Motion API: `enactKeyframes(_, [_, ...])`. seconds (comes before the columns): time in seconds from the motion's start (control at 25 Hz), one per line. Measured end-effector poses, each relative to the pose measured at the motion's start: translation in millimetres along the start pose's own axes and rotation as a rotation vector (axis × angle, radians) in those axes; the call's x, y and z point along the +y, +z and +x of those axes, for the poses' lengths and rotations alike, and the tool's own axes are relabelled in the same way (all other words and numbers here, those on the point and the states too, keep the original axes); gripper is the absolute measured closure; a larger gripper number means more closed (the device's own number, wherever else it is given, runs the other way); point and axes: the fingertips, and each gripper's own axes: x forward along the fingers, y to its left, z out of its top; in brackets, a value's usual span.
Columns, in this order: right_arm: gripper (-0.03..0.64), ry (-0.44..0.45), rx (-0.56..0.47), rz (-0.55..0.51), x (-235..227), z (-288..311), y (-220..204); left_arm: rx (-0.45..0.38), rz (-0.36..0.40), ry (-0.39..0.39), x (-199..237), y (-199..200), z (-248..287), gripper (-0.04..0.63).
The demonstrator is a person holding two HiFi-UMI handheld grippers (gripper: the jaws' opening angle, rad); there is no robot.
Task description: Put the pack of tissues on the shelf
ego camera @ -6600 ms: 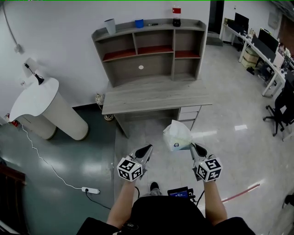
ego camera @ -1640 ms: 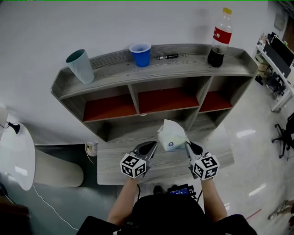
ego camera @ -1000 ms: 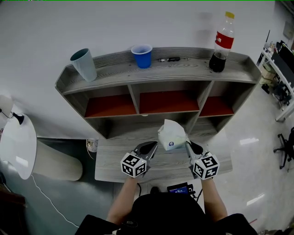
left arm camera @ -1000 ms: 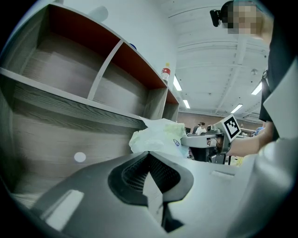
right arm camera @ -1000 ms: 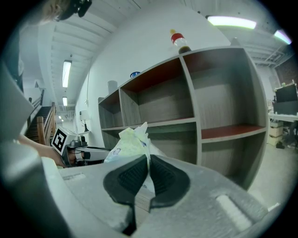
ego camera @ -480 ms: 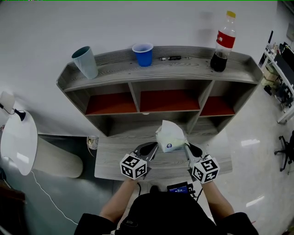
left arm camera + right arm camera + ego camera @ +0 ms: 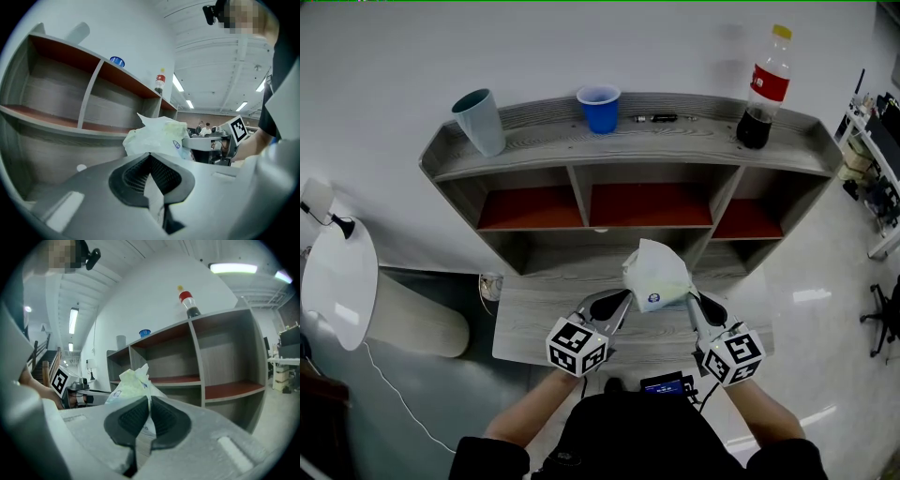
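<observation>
Seen from the head view, a person stands at a grey table (image 7: 534, 323) with a claw in each hand. The right claw (image 7: 692, 302), at lower right of centre, is clenched on the wrapper of the pack of tissues (image 7: 654, 274). The pack hangs in the air at mid-frame, above the table and in front of the shelf (image 7: 628, 150). The left claw (image 7: 614, 302) sits just left of the pack with its jaws drawn together on nothing. Along the shelf's top board stand a teal cup (image 7: 480, 120) at upper left, a blue cup (image 7: 599, 108) at upper centre and a cola bottle (image 7: 764, 89) at upper right. In the left gripper view, the dark pads meet at lower centre with no object between them. The white pack (image 7: 154, 136) shows just beyond them at mid-frame, with the right claw's marker cube to its right and the shelf's compartments filling the left half. In the right gripper view, the jaws at lower centre pinch the pack's printed film. The pack (image 7: 129, 380) rises just left of centre, the left claw shows at far left and the open compartments fill the right half.
</observation>
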Motion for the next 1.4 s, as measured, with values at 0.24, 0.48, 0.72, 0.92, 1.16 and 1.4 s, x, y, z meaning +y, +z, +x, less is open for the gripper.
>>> enactKeyframes(0.24, [0.611, 0.014, -0.012, -0.035, -3.2, 2.4, 22.7, 0.001, -0.004, 0.000, 0.9, 20.0, 8.6, 0.595])
enactKeyframes(0.48, [0.611, 0.029, -0.039, -0.064, -7.5, 13.3, 53.0, -0.007, 0.057, 0.008, 8.3, 46.8, 17.1, 0.595])
enactKeyframes(0.72, [0.611, 0.042, -0.071, -0.067, -13.8, 30.3, 80.7, -0.026, 0.098, 0.027, 19.2, 72.4, 25.8, 0.595])
enactKeyframes(0.92, [0.611, 0.038, -0.099, -0.065, -23.2, 45.7, 101.0, -0.036, 0.104, 0.046, 29.4, 86.9, 35.6, 0.595])
enactKeyframes(1.16, [0.611, 0.014, -0.122, -0.060, -41.3, 66.3, 114.4, -0.031, 0.063, 0.080, 41.8, 95.9, 53.3, 0.595])
enactKeyframes(1.4, [0.611, -0.011, -0.142, -0.036, -56.0, 82.4, 120.7, -0.029, 0.030, 0.112, 56.4, 101.2, 71.6, 0.595])
